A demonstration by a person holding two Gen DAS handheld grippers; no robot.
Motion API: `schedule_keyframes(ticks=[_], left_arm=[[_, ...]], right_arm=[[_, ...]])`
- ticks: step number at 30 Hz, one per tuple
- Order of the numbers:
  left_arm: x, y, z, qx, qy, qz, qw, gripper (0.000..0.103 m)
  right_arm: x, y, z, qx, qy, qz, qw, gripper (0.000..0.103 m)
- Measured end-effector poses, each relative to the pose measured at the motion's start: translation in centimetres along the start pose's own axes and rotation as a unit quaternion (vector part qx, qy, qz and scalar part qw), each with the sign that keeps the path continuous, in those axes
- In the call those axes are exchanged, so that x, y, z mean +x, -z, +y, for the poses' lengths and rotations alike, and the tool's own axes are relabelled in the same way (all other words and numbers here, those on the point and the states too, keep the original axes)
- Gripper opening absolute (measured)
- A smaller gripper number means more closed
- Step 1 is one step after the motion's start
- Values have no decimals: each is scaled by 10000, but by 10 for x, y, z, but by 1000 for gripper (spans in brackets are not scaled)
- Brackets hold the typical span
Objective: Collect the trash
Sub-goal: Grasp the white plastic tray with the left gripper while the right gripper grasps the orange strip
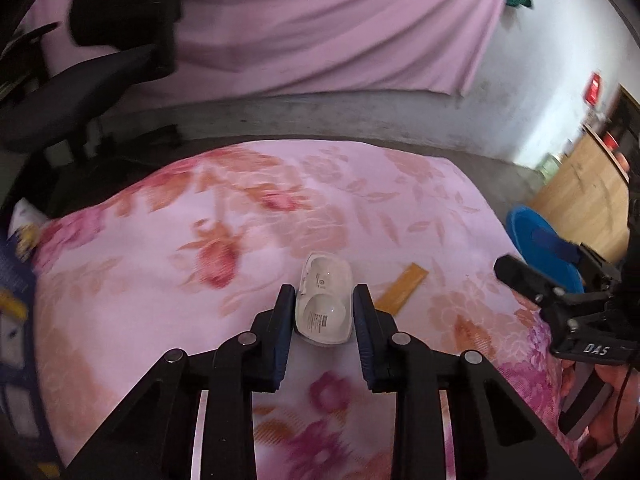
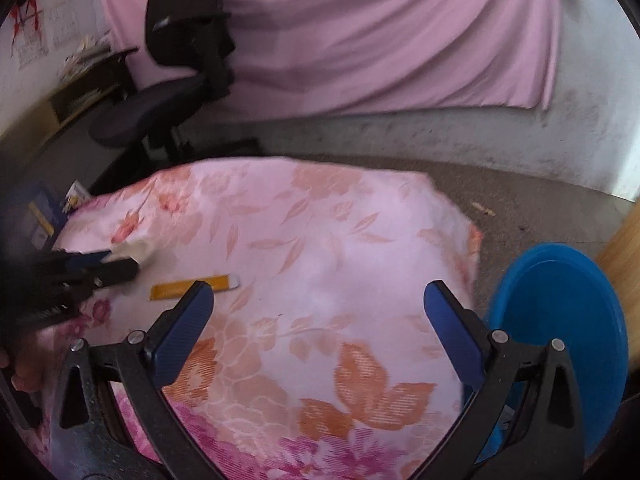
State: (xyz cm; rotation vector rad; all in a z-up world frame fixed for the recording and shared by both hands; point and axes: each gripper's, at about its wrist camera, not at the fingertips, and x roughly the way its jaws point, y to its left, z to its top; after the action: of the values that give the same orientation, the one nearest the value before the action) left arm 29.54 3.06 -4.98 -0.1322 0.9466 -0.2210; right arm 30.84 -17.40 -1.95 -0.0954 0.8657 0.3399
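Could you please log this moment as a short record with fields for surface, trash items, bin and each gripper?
surface: floral pink cloth covering a table
trash item 1: clear plastic blister pack, lying between the fingers of the left gripper; contact cannot be told
trash item 2: orange strip, flat on the cloth, right of the pack
bin: blue bin, beside the table on the right
left gripper: jaws close around the pack
right gripper: wide open, empty, above the cloth
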Motion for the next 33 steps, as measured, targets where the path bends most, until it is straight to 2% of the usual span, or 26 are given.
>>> schedule_keyframes(ticks=[6,11,18,22,33], left_arm=[[-30,19,27,-558,-386,-238,9974,25],[-50,34,38,-853,-451,-342,9947,25],[-57,36,38,-985,-486,-393,9932,25],[-59,39,39,-981,-480,-405,9932,25],[-69,50,29,-1092,-548,-502,9912,25]], right_arm=[[21,-5,21,-140,-708,312,9969,103],[47,-10,45,-451,-1139,774,9894,103],[61,-14,75,-1050,-1078,1003,9835,103],[57,-13,71,-957,-1191,945,9837,103],[20,12,59,-636,-1102,716,9893,102]])
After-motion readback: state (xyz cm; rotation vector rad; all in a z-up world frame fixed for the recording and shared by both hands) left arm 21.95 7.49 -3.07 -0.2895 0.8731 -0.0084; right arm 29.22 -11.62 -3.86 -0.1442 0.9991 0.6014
